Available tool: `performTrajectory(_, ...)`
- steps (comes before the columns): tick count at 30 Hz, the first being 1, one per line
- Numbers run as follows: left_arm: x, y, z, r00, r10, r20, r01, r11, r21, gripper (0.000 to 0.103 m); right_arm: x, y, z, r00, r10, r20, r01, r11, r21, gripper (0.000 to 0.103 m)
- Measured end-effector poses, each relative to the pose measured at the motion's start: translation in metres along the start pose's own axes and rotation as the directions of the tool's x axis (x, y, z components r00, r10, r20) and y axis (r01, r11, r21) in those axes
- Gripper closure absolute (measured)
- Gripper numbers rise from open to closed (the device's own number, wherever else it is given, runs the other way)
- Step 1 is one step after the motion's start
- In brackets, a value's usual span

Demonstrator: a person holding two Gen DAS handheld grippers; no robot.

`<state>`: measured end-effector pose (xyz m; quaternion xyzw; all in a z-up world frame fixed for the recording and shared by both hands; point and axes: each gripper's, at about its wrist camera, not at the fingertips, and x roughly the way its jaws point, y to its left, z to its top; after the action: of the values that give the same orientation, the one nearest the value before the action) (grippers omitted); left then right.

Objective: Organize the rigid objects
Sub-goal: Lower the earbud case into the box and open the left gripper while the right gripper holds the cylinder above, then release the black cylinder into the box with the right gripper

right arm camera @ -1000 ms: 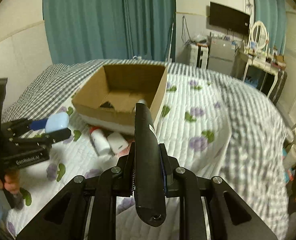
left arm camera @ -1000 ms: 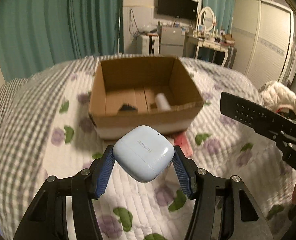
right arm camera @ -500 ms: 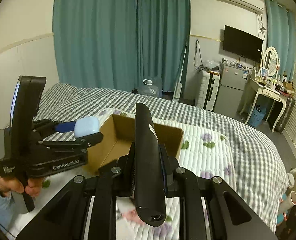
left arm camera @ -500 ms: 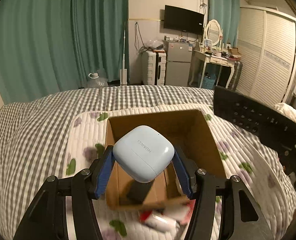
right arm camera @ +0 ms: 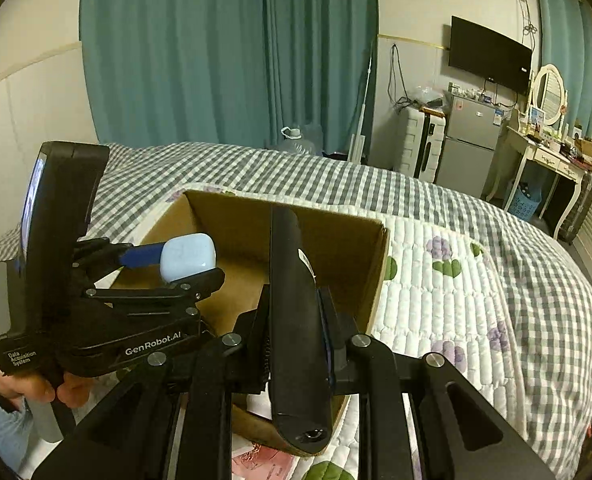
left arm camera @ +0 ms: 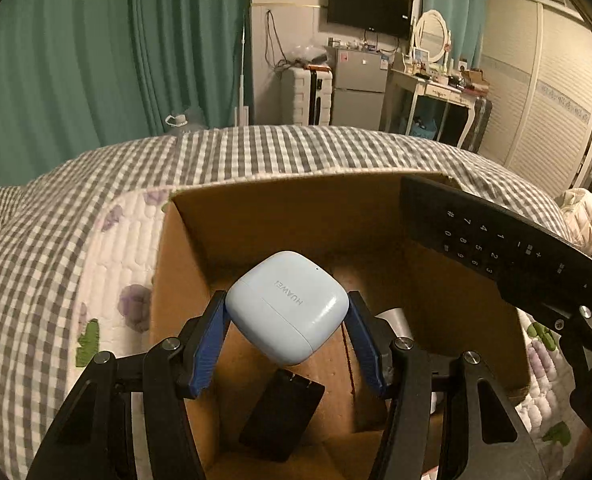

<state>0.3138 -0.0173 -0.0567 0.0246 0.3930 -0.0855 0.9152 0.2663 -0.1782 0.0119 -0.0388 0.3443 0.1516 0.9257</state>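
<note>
My left gripper [left arm camera: 287, 320] is shut on a pale blue earbud case [left arm camera: 285, 306] and holds it over the open cardboard box [left arm camera: 279, 208] on the bed. My right gripper [right arm camera: 296, 316] is shut on a long black remote control [right arm camera: 296, 320], which points over the box's right side; the remote also shows in the left wrist view [left arm camera: 508, 252]. Inside the box lie a flat black object [left arm camera: 281, 416] and a white cylinder [left arm camera: 392, 320]. The right wrist view shows the earbud case [right arm camera: 187, 256] between the left gripper's fingers over the box [right arm camera: 336, 240].
The box sits on a bed with a checked and flowered quilt [right arm camera: 456, 280]. Pink-and-white packets [right arm camera: 267, 460] lie on the quilt by the box's near edge. Teal curtains [right arm camera: 215, 60], a fridge [right arm camera: 472, 144] and a dressing table [right arm camera: 548, 152] stand behind the bed.
Both grippers moved forward and down over the box with their objects still held. The box now fills the lower part of both views.
</note>
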Motion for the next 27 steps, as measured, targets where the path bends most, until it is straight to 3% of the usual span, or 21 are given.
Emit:
performTrajectory(7, -0.007, 0.000, 0.003, 0.999, 0.033, 0.018, -0.033, 0.999, -0.004, 0.038, 0.005, -0.009, 0.001, 1.000, 0.006, 0.008, -0.006, 1.000, 0.029, 0.084)
performTrajectory(10, -0.019, 0.005, 0.005, 0.999, 0.007, 0.039, -0.006, 1.000, -0.024, 0.037, 0.007, -0.012, 0.003, 1.000, 0.010, 0.008, -0.010, 0.999, 0.049, 0.084)
performTrajectory(20, -0.060, 0.018, 0.010, 0.994, 0.030, 0.105, -0.025, 0.998, -0.050, 0.037, 0.022, -0.008, 0.001, 1.000, -0.004, 0.020, 0.002, 0.998, 0.058, 0.084)
performTrajectory(21, -0.065, 0.018, 0.008, 0.994, 0.029, 0.106, -0.024, 0.998, -0.050, 0.037, 0.025, -0.008, 0.000, 1.000, 0.005, 0.025, -0.006, 0.998, 0.060, 0.081)
performTrajectory(24, -0.083, 0.017, 0.004, 0.993, 0.038, 0.115, -0.034, 0.999, -0.039, 0.037, 0.026, -0.006, -0.005, 1.000, 0.018, 0.004, -0.018, 0.998, 0.055, 0.047)
performTrajectory(27, -0.101, 0.014, -0.001, 0.992, 0.053, 0.116, -0.051, 0.998, -0.022, 0.034, 0.005, -0.003, -0.007, 0.999, 0.011, 0.033, -0.013, 0.998, 0.058, 0.045)
